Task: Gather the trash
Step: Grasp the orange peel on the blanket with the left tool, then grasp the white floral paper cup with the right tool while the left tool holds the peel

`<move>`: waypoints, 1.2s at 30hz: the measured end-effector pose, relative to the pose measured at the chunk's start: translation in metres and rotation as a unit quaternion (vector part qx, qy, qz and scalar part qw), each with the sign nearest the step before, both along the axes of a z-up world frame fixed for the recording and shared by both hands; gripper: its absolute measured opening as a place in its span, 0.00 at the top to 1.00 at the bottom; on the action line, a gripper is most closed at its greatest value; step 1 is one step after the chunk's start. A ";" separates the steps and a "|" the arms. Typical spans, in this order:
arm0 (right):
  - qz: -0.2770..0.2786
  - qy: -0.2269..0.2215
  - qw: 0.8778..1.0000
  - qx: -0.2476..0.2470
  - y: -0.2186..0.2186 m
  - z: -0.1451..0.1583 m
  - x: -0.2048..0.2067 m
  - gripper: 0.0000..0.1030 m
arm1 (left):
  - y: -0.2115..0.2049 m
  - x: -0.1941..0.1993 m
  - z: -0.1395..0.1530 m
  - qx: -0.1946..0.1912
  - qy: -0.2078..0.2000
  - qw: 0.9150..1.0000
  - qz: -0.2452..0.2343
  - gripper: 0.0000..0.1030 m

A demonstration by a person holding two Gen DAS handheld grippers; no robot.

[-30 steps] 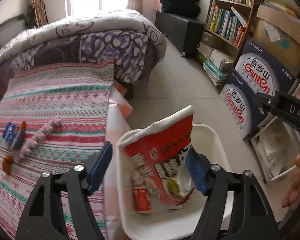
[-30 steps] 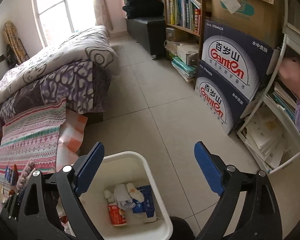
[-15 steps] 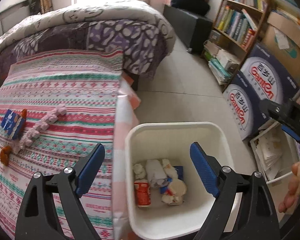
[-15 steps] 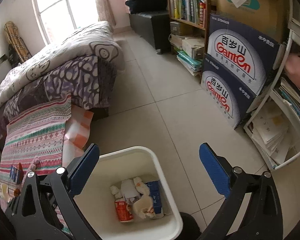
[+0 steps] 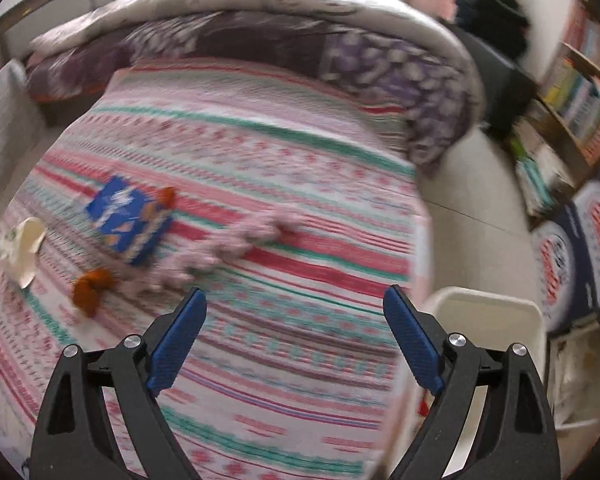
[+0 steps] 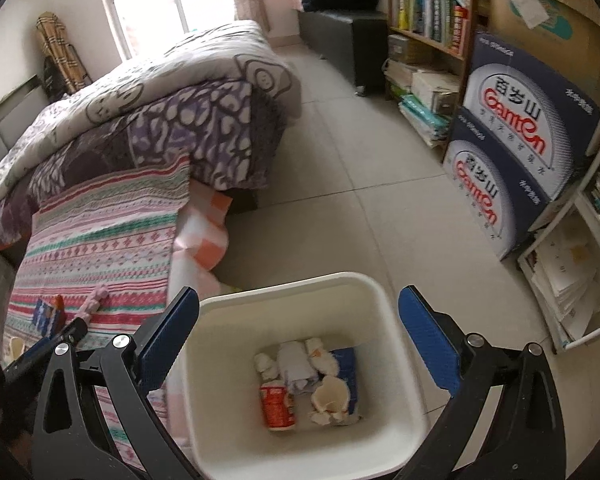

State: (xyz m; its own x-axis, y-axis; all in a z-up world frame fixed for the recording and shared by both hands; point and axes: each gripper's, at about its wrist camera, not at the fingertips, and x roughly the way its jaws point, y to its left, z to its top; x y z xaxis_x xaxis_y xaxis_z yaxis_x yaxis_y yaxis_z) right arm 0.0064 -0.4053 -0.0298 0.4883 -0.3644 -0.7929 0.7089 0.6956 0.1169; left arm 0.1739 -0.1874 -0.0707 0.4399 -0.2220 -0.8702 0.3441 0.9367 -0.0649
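Left wrist: blue packet (image 5: 129, 220) far ahead-left of wide-open, empty left hand-held gripper (image 5: 296, 336).

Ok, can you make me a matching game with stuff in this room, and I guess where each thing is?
Things:
1. red can
2. blue packet
3. Ganten boxes
4. left tongs

Places:
A. stacked on the floor by the bookshelf
B. open, above the striped blanket
C. lying on the striped blanket
D. inside the white bin

Pairs: 1-D, 2-C, 3-A, 4-B
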 end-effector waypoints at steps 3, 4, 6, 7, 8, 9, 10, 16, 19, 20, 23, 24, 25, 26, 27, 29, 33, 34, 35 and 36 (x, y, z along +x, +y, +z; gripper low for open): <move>0.015 0.001 1.000 0.006 0.012 0.000 0.012 0.07 | 0.026 0.023 -0.006 0.029 0.018 0.999 0.025 0.15; 0.022 0.002 1.000 0.005 0.017 0.000 0.016 0.07 | 0.035 0.031 -0.011 0.041 0.032 0.998 0.025 0.15; 0.034 0.004 0.999 0.003 0.026 -0.001 0.024 0.07 | 0.050 0.043 -0.021 0.063 0.057 0.996 0.022 0.15; 0.041 0.005 0.999 0.003 0.031 -0.001 0.028 0.07 | 0.060 0.049 -0.027 0.080 0.067 0.994 0.025 0.15; 0.046 0.006 0.999 0.004 0.036 -0.002 0.033 0.07 | 0.068 0.053 -0.031 0.096 0.070 0.993 0.027 0.15; 0.049 0.007 0.999 0.005 0.039 -0.002 0.036 0.07 | 0.074 0.057 -0.034 0.107 0.071 0.991 0.027 0.15; 0.053 0.008 0.999 0.007 0.044 -0.003 0.039 0.07 | 0.083 0.061 -0.039 0.120 0.073 0.990 0.025 0.15; 0.070 0.015 0.997 0.009 0.065 -0.008 0.058 0.07 | 0.116 0.081 -0.066 0.147 0.100 0.984 0.000 0.15; 0.078 0.017 0.997 0.015 0.076 -0.011 0.068 0.07 | 0.127 0.087 -0.072 0.116 0.093 0.989 -0.018 0.15; 0.081 0.017 0.996 0.019 0.079 -0.012 0.072 0.07 | 0.130 0.088 -0.072 0.107 0.093 0.990 -0.024 0.16; 0.087 0.020 0.996 0.028 0.088 -0.016 0.081 0.07 | 0.139 0.087 -0.073 0.083 0.095 0.991 -0.046 0.22; 0.089 0.022 0.995 0.031 0.091 -0.017 0.084 0.07 | 0.143 0.088 -0.074 0.075 0.095 0.991 -0.049 0.27; 0.091 0.023 0.995 0.032 0.093 -0.019 0.086 0.07 | 0.145 0.087 -0.073 0.068 0.091 0.992 -0.054 0.36; 0.093 0.025 0.995 0.036 0.096 -0.021 0.090 0.07 | 0.147 0.085 -0.071 0.064 0.087 0.992 -0.061 0.40; 0.094 0.026 0.995 0.039 0.099 -0.023 0.092 0.07 | 0.149 0.083 -0.070 0.061 0.085 0.992 -0.065 0.51; 0.097 0.028 0.994 0.046 0.105 -0.027 0.098 0.07 | 0.154 0.080 -0.068 0.055 0.083 0.993 -0.068 0.70; 0.108 0.033 0.993 0.045 0.120 -0.032 0.109 0.07 | 0.161 0.071 -0.066 0.049 0.087 0.993 -0.067 0.76; 0.112 0.036 0.992 0.042 0.125 -0.034 0.111 0.07 | 0.165 0.068 -0.065 0.045 0.091 0.993 -0.063 0.77; 0.117 0.038 0.992 0.039 0.129 -0.035 0.112 0.07 | 0.171 0.066 -0.063 0.037 0.094 0.993 -0.058 0.77; 0.120 0.039 0.991 0.037 0.131 -0.036 0.113 0.07 | 0.175 0.064 -0.060 0.032 0.095 0.994 -0.054 0.77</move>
State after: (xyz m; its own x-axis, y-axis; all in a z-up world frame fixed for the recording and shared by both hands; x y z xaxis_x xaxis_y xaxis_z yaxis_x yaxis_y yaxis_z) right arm 0.1196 -0.2739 -0.0657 0.4900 -0.1842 -0.8520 0.5333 0.8365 0.1259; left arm 0.2377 -0.0120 -0.1305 0.2441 -0.2000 -0.9489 0.4295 0.8996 -0.0792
